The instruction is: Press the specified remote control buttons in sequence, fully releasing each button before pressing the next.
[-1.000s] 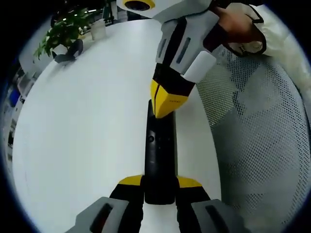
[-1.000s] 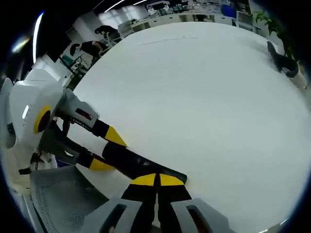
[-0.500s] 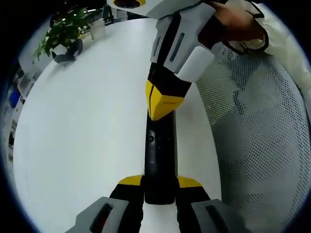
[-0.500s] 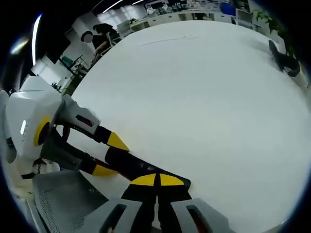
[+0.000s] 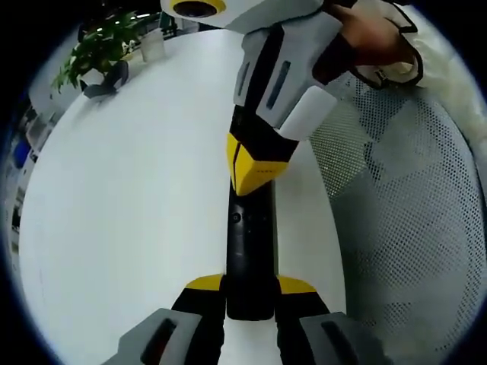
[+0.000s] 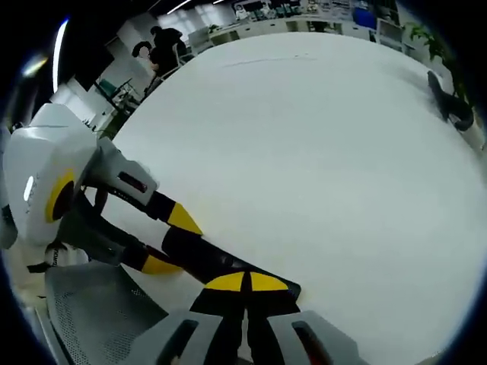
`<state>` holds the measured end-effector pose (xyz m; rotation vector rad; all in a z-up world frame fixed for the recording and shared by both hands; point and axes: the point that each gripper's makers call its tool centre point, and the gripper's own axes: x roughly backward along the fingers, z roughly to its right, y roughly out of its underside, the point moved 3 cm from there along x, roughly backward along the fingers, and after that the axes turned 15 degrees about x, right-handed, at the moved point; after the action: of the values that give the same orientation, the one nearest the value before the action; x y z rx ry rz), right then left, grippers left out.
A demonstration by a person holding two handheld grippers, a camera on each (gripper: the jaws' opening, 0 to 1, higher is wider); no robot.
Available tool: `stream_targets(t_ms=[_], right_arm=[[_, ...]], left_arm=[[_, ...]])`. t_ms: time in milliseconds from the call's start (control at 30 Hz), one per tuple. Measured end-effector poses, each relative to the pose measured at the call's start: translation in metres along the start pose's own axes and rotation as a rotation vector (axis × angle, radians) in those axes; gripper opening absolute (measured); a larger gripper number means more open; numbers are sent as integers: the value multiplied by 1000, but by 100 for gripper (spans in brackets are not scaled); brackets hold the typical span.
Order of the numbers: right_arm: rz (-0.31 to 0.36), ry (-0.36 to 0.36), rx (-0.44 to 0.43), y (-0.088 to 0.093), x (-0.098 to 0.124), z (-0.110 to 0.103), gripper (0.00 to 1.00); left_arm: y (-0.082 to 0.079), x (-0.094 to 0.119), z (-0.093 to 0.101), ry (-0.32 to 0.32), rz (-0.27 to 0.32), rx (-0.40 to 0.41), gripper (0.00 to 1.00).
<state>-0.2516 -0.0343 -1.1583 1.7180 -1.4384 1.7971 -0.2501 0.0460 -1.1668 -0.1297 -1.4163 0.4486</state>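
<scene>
A long black remote control (image 5: 247, 247) lies on the white table (image 5: 129, 190), its near end clamped between the yellow-tipped jaws of my left gripper (image 5: 249, 285). My right gripper (image 5: 255, 169) comes down from above, shut, its yellow tips over the remote's far half, just beyond a small round button. In the right gripper view, my right gripper (image 6: 245, 283) is shut with its tips against the remote (image 6: 209, 258), whose left end sits between the jaws of the left gripper (image 6: 169, 242). I cannot tell whether a button is pressed down.
A white mesh chair (image 5: 411, 228) stands at the table's edge on the right. A potted plant (image 5: 95, 49) and a dark object (image 5: 106, 80) sit at the far corner; the dark object (image 6: 449, 103) lies far right. A person (image 6: 163, 49) stands beyond the table.
The shut right gripper has slid a little along the remote toward the left gripper. The left gripper's hold on the remote is unchanged.
</scene>
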Motion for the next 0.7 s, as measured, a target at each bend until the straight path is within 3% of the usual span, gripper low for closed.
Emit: stream_targets(t_ms=[100, 700], right_arm=[[-2, 12, 33, 0, 0, -1, 0], [34, -46, -43, -3, 5, -1, 0]], left_arm=[[0, 0, 0, -1, -2, 0, 22], [0, 0, 0, -4, -9, 0, 22]])
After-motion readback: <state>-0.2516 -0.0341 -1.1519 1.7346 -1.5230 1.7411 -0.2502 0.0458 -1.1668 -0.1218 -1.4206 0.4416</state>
